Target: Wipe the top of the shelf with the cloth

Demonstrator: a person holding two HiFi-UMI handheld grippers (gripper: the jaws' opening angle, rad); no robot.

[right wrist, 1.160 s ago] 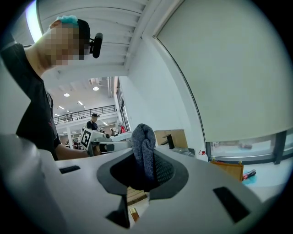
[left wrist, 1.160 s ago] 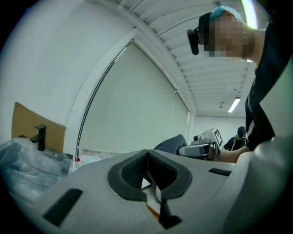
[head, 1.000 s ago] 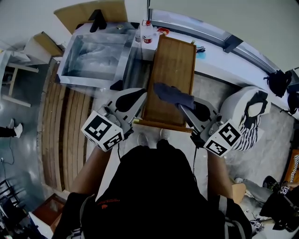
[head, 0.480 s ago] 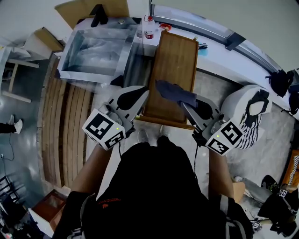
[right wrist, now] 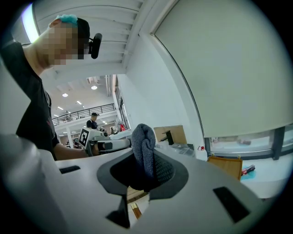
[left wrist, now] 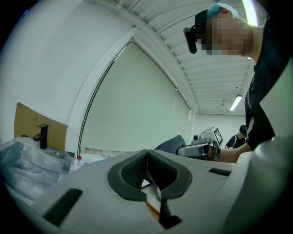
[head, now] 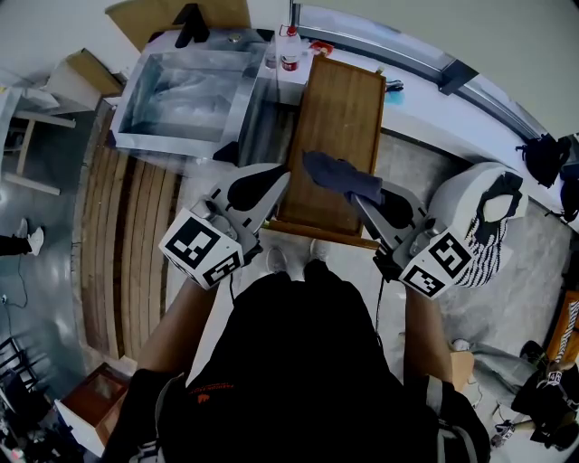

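At chest height, holds out a gripper in each hand, marker cubes nearest the body. Clamps a dark gray cloth [head: 339,177] in the right gripper [head: 360,204], jaws clenched on a bunched fold that stands up between the pads [right wrist: 165,171]. Carries the cloth over the near half of the wooden shelf top [head: 339,108], toward its middle; whether it touches the wood, impossible to tell from above. Points the left gripper [head: 279,177] at the shelf's near left edge, jaws pressed together on nothing.

To the right of the right gripper, on the floor, a white rounded object with black stripes [head: 484,217]. To the left, beneath the left arm, a strip of wooden slats [head: 127,244].

Farther out, just beside the shelf's left side, a metal sink [head: 185,95] lined with clear plastic, with a black tap [head: 188,36] and a sheet of cardboard [head: 145,23] behind it. By the shelf's far left corner, a clear bottle with a red cap [head: 288,56]. Beyond the shelf's far right side, a white ledge [head: 434,118] running under a window frame.
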